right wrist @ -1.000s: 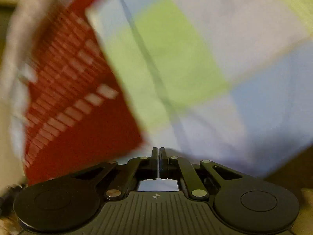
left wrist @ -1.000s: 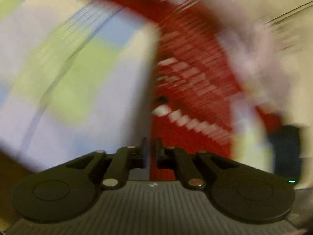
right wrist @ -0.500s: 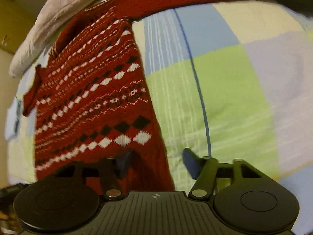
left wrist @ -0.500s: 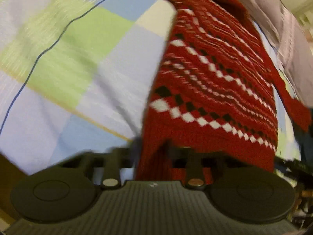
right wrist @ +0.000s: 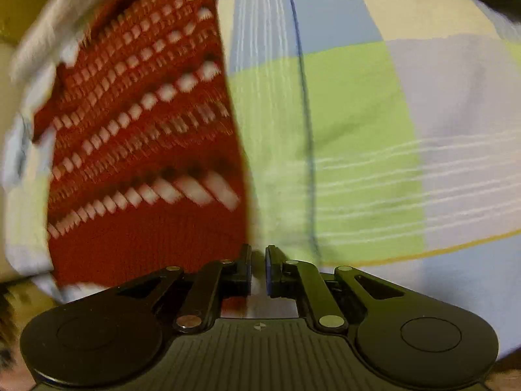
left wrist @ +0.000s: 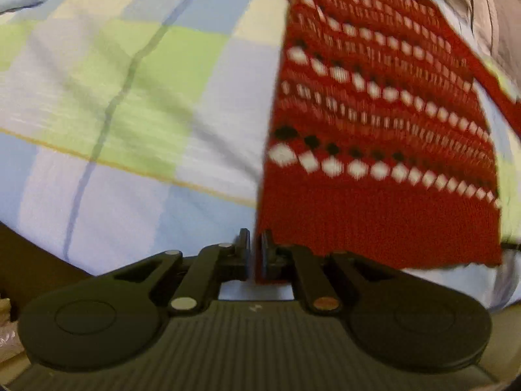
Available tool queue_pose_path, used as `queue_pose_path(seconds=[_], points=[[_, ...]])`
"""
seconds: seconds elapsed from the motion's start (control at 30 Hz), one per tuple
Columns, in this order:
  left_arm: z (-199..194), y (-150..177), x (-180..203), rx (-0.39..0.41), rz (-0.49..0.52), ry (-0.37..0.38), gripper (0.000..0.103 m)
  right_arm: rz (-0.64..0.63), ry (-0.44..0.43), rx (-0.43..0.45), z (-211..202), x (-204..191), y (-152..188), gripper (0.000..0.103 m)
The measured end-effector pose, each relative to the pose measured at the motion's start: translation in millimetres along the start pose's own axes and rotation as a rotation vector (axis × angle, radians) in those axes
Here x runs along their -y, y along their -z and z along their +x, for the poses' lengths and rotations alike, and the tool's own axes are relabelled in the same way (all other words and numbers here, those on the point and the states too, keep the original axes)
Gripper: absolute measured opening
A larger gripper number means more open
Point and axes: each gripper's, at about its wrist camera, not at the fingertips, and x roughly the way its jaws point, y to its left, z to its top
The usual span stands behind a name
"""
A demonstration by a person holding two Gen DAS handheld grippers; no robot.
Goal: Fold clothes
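Observation:
A red knit sweater [left wrist: 374, 123] with white and black diamond bands lies flat on a checked bedsheet [left wrist: 136, 97]. My left gripper [left wrist: 255, 251] sits at the hem's near left corner. Its jaws are a narrow slit with red fabric pinched between them, and they are easing open. In the right wrist view the sweater [right wrist: 140, 150] fills the left half. My right gripper [right wrist: 258, 268] is at the hem's near right corner, its jaws closing to a thin gap. The red edge runs in against the left finger [right wrist: 244, 267]. Both views are motion-blurred.
The sheet [right wrist: 358, 123] of green, blue, lilac and cream squares spreads wide beside the sweater. A pale grey pillow or cover [left wrist: 482, 9] lies beyond the sweater's far side. The bed's near edge drops to dark floor [left wrist: 29, 260] under the grippers.
Half a second ago both grippers stood wide open around the hem corners; now both have narrowed to slits on them. Both views have shifted and rolled a little.

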Motion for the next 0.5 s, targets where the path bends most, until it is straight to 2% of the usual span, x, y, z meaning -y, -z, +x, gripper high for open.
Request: queue_pose_path(seconds=[0.07, 0.13, 0.17, 0.23, 0.27, 0.3, 0.37, 0.43, 0.5], points=[[-12.5, -18.2, -9.2, 0.064, -0.068, 0.035, 0.007, -0.022, 0.063, 0.023, -10.7, 4.3, -9.6, 0.005], [-15.7, -44.5, -14.0, 0.142, -0.125, 0.052, 0.025, 0.019, 0.079, 0.074, -18.7, 12.0, -27.8, 0.005], [-15.0, -59.3, -15.2, 0.189, -0.138, 0.054, 0.030, 0.056, 0.078, 0.103, -21.3, 16.1, -38.8, 0.006], [-9.7, -93.1, -11.3, 0.255, -0.104, 0.015, 0.033, 0.146, 0.052, 0.171, -22.5, 21.0, -63.8, 0.022], [-7.0, -110.2, -9.1, 0.286, -0.085, -0.006, 0.033, 0.184, 0.042, 0.204, -23.1, 23.6, -75.1, 0.052], [-1.4, -127.5, -4.2, 0.313, -0.052, -0.031, 0.034, 0.217, 0.037, 0.235, -23.9, 27.0, -85.0, 0.067], [6.6, -162.3, 4.1, 0.360, 0.027, -0.073, 0.037, 0.242, 0.045, 0.283, -25.5, 28.6, -104.9, 0.067], [17.6, -193.4, 16.4, 0.395, 0.127, -0.116, 0.045, 0.251, 0.067, 0.309, -28.0, 30.2, -123.6, 0.067], [35.5, -221.5, 30.5, 0.408, 0.234, -0.172, 0.046, 0.274, 0.084, 0.319, -28.0, 33.7, -139.3, 0.067]])
